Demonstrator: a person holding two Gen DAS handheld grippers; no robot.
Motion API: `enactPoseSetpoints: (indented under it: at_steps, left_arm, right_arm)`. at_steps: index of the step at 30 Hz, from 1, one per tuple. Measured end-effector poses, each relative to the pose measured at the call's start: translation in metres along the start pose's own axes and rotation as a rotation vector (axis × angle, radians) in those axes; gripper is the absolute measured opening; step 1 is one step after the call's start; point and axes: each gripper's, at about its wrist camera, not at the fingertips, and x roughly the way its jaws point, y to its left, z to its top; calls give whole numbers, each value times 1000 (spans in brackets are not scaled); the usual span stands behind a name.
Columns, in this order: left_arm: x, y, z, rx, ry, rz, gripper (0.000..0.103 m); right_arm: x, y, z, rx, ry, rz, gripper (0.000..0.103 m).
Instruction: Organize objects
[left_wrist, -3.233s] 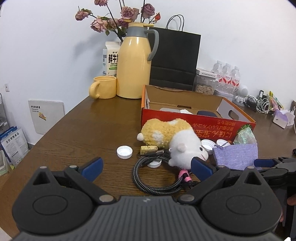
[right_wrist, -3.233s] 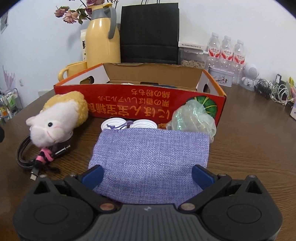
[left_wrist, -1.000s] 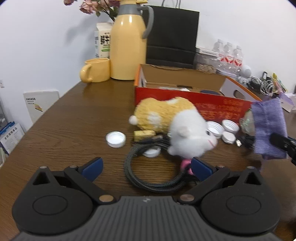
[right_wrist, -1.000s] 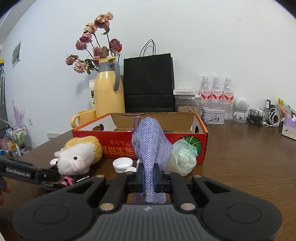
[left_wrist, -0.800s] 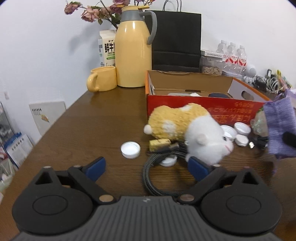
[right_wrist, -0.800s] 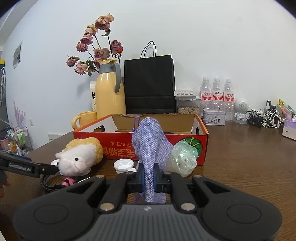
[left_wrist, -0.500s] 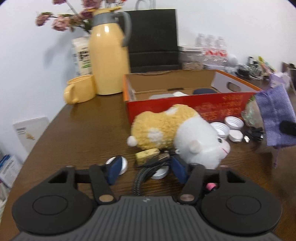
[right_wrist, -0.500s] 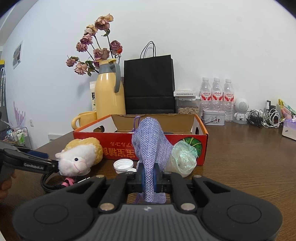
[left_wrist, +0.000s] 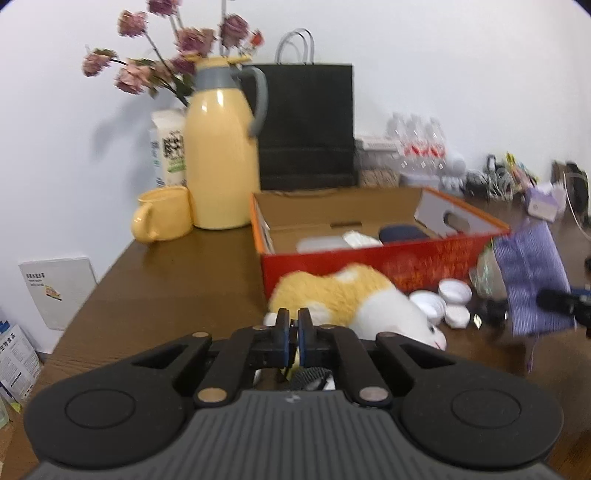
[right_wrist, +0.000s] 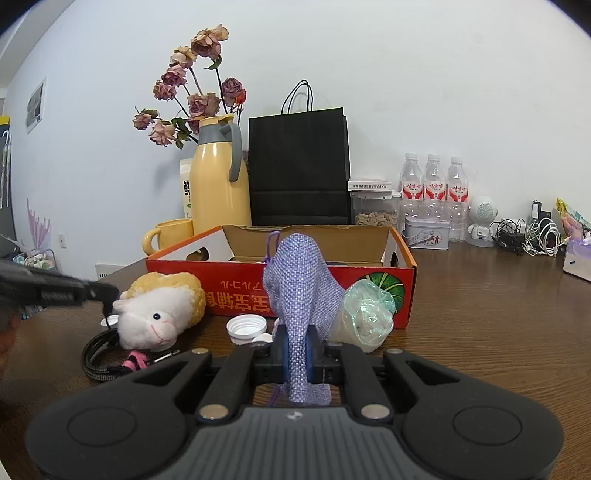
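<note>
My right gripper (right_wrist: 297, 350) is shut on a purple woven pouch (right_wrist: 299, 288) and holds it upright above the table, in front of the red cardboard box (right_wrist: 240, 291). In the left wrist view the pouch (left_wrist: 528, 280) hangs at the right. My left gripper (left_wrist: 291, 325) is shut just left of the yellow-and-white plush toy (left_wrist: 354, 295). A thin dark cord (right_wrist: 107, 312) hangs from its tip (right_wrist: 105, 295). A coiled black cable (right_wrist: 96, 358) lies under the plush (right_wrist: 159, 306). White bottle caps (right_wrist: 246, 328) sit by the box.
A crumpled clear-green bag (right_wrist: 365, 314) leans on the box. Behind stand a yellow thermos (left_wrist: 221, 166), yellow mug (left_wrist: 162, 212), milk carton (left_wrist: 168, 147), black paper bag (left_wrist: 306, 125) and water bottles (right_wrist: 434, 192). Chargers and wires (right_wrist: 528, 232) lie far right. The table edge (left_wrist: 85, 306) runs along the left.
The left gripper's jaws went from wide open to shut beside the plush, and its view rolled and swung. The right gripper keeps still, holding the pouch up.
</note>
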Motion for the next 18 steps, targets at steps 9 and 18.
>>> enactPoseSetpoints:
  at_steps: [9, 18]
  left_arm:
    - [-23, 5, 13, -35, -69, 6, 5]
    - [-39, -5, 36, -30, -145, -22, 5]
  right_arm:
    - [0, 1, 0, -6, -10, -7, 8]
    - [-1, 5, 0, -35, -30, -6, 8]
